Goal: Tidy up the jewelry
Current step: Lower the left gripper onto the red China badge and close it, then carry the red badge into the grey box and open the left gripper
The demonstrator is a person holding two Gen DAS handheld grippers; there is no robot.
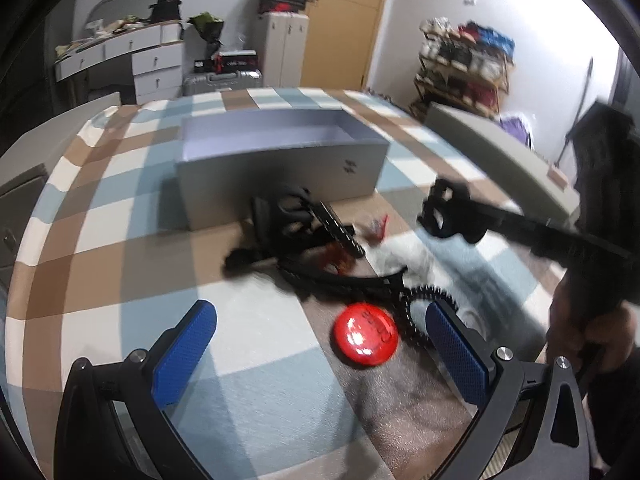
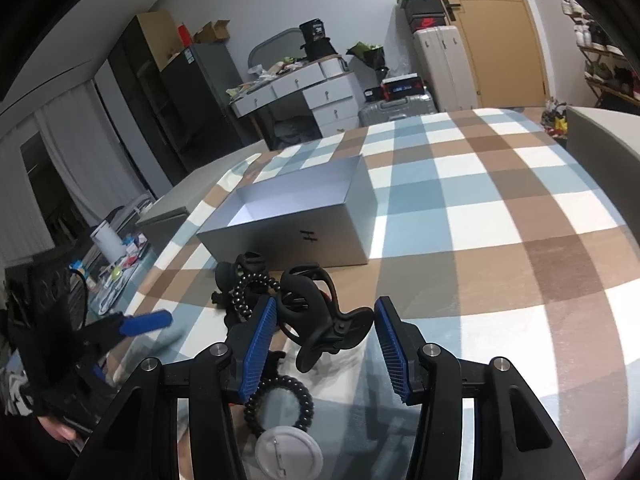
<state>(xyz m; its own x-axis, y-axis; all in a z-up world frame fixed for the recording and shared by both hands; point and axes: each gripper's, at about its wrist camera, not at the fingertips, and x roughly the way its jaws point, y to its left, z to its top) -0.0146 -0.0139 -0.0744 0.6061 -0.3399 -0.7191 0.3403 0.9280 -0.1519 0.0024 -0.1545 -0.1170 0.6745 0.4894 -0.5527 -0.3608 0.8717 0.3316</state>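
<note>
While blur smears jewelry pile [image 1: 312,248], grey box [image 1: 280,184] sharp

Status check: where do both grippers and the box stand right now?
Right gripper shut on black claw clip, lifted off the cloth. Left gripper open, empty, above red badge. Grey box open, looks empty. Path to box unobstructed.

I see pale walls, a wooden door [image 2: 500,36], white drawer desk [image 2: 316,96] piled with clutter, dark cabinet [image 2: 160,92], shoe rack [image 1: 464,68], suitcases [image 2: 400,110] against the wall.
</note>
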